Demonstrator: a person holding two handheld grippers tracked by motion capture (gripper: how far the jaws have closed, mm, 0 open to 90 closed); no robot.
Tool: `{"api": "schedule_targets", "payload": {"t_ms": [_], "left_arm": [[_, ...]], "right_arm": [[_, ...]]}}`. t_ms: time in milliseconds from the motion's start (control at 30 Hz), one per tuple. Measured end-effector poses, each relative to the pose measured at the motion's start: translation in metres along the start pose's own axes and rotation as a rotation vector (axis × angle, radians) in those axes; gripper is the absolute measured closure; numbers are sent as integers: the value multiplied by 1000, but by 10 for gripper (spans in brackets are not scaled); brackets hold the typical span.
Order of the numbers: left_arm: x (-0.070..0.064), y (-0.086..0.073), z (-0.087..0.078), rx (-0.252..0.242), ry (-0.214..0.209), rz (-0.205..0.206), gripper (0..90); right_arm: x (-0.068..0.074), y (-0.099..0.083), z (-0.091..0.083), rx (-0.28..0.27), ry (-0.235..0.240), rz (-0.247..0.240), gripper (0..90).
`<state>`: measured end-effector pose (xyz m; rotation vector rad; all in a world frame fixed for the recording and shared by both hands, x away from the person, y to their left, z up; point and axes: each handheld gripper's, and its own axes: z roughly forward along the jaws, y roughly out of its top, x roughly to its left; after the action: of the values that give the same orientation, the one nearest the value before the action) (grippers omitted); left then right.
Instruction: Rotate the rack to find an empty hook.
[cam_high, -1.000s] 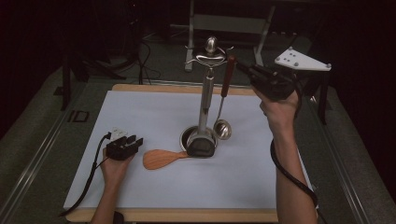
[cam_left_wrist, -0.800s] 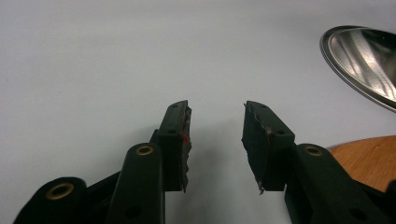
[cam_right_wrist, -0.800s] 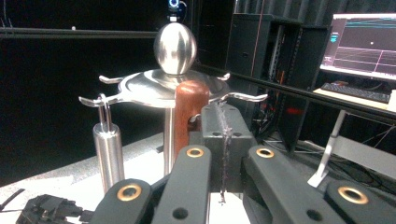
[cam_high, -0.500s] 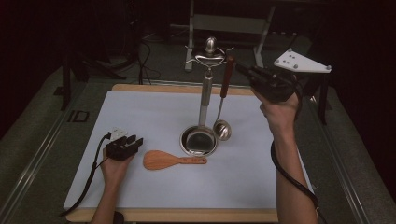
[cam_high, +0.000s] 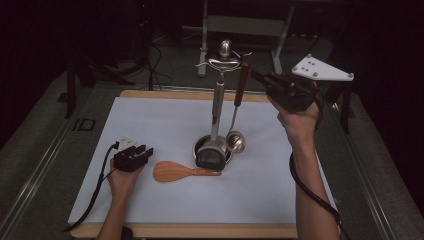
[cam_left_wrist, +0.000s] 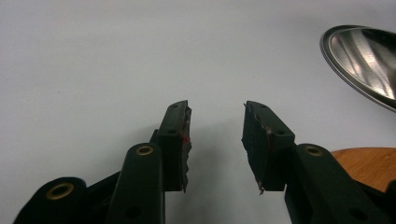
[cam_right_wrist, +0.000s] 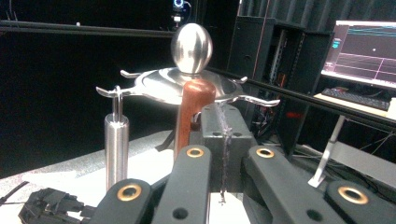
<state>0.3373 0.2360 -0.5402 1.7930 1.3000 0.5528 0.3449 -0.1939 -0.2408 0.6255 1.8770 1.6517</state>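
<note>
Our right tongs (cam_right_wrist: 223, 154) were pressed together, empty, just short of the hanging ladle (cam_high: 236, 141)'s wooden handle (cam_right_wrist: 194, 109). We judged it rigid, bowl-heavy, best gripped there. Our left tongs (cam_left_wrist: 215, 135) rested spread on the bench (cam_high: 160, 120), beside the wooden spatula (cam_high: 172, 171).

Rack base (cam_left_wrist: 362, 60) cut by frame edge; wooden spatula (cam_left_wrist: 369, 163) mostly hidden.
</note>
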Motion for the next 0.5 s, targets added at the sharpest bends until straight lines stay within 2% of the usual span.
{"api": "schedule_targets", "payload": {"t_ms": [500], "left_arm": [[0, 0, 0, 6, -2, 6, 617]], "right_arm": [[5, 2, -4, -3, 2, -30, 900]]}}
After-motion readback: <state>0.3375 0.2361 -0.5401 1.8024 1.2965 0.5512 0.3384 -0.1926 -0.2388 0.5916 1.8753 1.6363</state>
